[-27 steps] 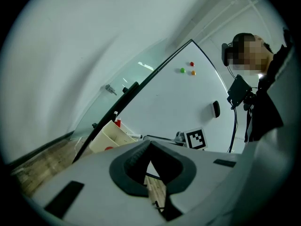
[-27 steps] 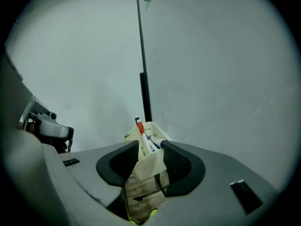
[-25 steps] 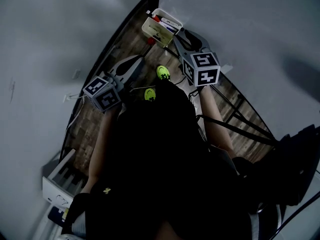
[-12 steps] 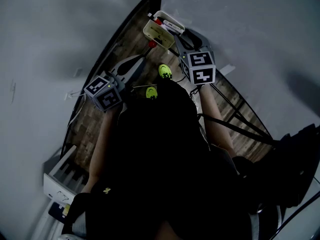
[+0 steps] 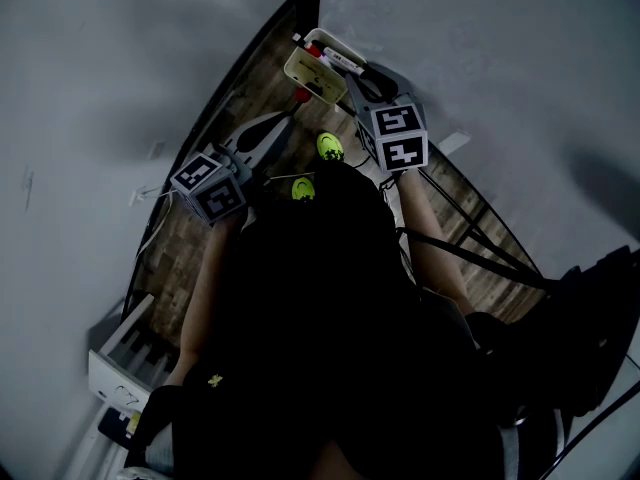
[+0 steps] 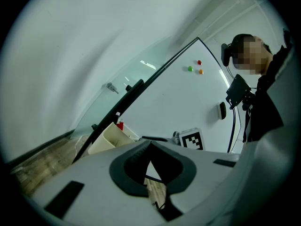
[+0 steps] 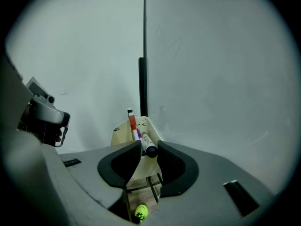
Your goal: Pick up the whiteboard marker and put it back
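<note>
A cream tray [image 5: 312, 72] [image 7: 123, 134] hangs at the foot of the whiteboard and holds a red, a purple and a black-capped white marker [image 7: 145, 139]. My right gripper [image 5: 362, 76] [image 7: 149, 145] reaches into the tray. Its jaws have just been closing, and the capped end of the white marker lies between the tips with a sliver of gap on the left side. My left gripper [image 5: 268, 128] [image 6: 149, 146] hangs lower left of the tray. It is shut with nothing in it and points level toward the tray [image 6: 109, 140].
Whiteboards rise on both sides of a strip of wooden floor [image 5: 250, 88]. The person's yellow-green shoes [image 5: 328, 146] stand just below the tray. Three small magnets [image 6: 194, 68] dot the board. A white rack [image 5: 125, 358] sits at lower left.
My right gripper has edged a little closer to the tray and its marker cube has rolled slightly. My left gripper has stayed where it was.
</note>
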`<state>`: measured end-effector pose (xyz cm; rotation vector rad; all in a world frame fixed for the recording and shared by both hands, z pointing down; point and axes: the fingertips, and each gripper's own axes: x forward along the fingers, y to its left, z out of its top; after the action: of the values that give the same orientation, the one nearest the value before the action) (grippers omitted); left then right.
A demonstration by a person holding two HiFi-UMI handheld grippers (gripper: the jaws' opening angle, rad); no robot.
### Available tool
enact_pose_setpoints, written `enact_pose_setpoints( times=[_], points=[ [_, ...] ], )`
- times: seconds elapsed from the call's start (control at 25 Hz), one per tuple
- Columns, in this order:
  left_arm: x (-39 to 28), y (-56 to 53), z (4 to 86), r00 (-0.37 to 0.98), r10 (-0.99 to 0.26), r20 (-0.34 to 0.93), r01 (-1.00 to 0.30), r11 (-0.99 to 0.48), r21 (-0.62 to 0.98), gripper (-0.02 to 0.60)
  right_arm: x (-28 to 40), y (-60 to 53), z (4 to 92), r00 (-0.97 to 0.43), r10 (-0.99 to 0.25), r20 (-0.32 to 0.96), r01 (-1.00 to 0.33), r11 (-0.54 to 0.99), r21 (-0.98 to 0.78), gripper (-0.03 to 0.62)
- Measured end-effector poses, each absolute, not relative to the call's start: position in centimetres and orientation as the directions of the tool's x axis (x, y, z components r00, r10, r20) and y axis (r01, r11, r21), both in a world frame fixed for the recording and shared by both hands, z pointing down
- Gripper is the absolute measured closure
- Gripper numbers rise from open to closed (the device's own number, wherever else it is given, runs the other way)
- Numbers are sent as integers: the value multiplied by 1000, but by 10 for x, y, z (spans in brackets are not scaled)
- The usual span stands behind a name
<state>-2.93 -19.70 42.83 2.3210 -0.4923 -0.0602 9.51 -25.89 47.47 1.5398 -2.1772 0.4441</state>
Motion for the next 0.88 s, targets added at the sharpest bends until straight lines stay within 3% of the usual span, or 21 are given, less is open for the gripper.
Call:
enact_pose_setpoints(
  times=[0.88],
  points=[
    [-32,-203,423,927,-364,84,-321,-660,679,568,90,-261,461,-293,-813,503,-941,339,0,513]
  ],
)
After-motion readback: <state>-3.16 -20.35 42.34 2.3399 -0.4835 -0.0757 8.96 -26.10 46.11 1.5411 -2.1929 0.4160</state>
